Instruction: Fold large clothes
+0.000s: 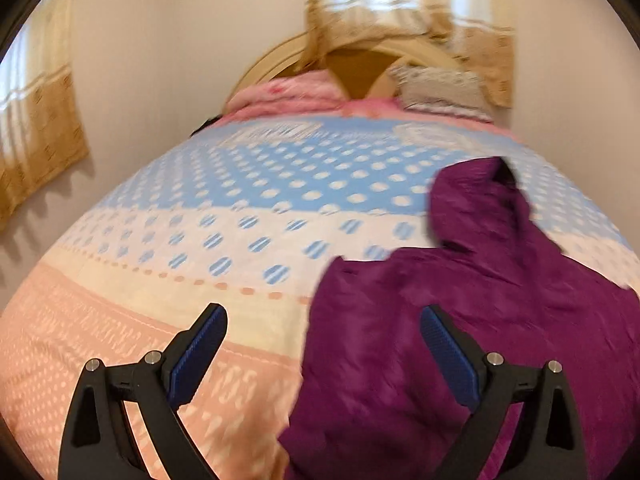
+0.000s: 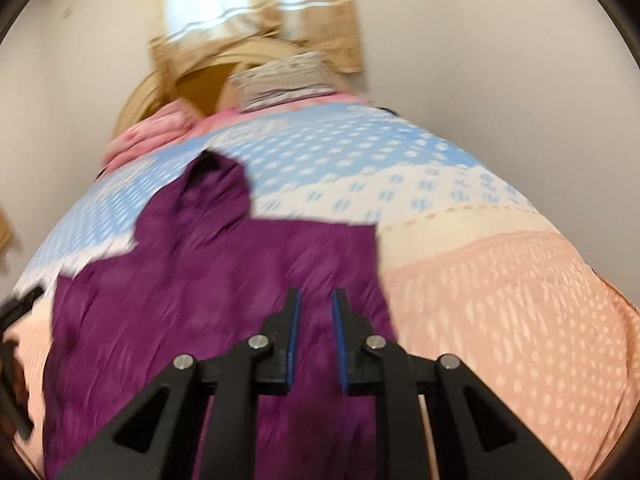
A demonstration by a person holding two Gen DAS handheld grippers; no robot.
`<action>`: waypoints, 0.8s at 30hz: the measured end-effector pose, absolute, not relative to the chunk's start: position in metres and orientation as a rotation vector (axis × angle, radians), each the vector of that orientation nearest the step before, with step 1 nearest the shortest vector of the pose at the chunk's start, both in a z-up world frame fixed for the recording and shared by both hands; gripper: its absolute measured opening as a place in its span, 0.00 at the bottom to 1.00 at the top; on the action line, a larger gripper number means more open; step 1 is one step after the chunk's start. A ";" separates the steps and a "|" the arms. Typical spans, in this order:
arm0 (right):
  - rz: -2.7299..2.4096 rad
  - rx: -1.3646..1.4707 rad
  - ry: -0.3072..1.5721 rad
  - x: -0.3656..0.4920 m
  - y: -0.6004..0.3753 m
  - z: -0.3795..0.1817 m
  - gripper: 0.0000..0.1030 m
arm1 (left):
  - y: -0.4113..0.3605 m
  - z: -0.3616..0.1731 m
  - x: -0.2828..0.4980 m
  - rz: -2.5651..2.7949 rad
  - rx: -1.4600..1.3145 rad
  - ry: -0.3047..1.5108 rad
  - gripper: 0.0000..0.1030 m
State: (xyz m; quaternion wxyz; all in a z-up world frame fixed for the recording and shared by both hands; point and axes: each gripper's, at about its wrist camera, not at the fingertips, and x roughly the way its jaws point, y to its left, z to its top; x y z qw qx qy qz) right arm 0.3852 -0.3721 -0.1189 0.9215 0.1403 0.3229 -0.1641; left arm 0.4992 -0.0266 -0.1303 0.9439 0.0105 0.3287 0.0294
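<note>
A purple hooded garment [image 1: 460, 320] lies spread on the bed, hood pointing toward the headboard; it also fills the middle of the right wrist view [image 2: 224, 288]. My left gripper [image 1: 324, 316] is wide open and empty, hovering above the garment's left edge. My right gripper [image 2: 316, 300] hovers above the garment's lower part, near its right edge, with the jaws a narrow gap apart and nothing between them. Both views are motion-blurred.
The bed has a dotted blue, white and peach cover [image 1: 224, 216]. A pink blanket [image 1: 288, 92] and a grey pillow [image 1: 440, 88] lie at the headboard. Curtains [image 1: 40, 120] hang on the walls. A dark object [image 2: 16, 320] shows at the left edge of the right wrist view.
</note>
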 end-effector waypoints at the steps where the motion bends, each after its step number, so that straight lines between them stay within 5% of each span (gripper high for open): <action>1: -0.347 0.297 0.676 0.398 -0.375 -0.126 0.23 | -0.026 -0.139 0.512 0.089 0.020 0.695 0.95; 11: -0.359 0.322 0.799 0.440 -0.389 -0.190 0.21 | -0.034 -0.205 0.553 0.101 0.033 0.873 0.95; 24: -0.374 0.319 0.818 0.440 -0.388 -0.196 0.21 | -0.038 -0.209 0.553 0.138 0.036 0.883 0.97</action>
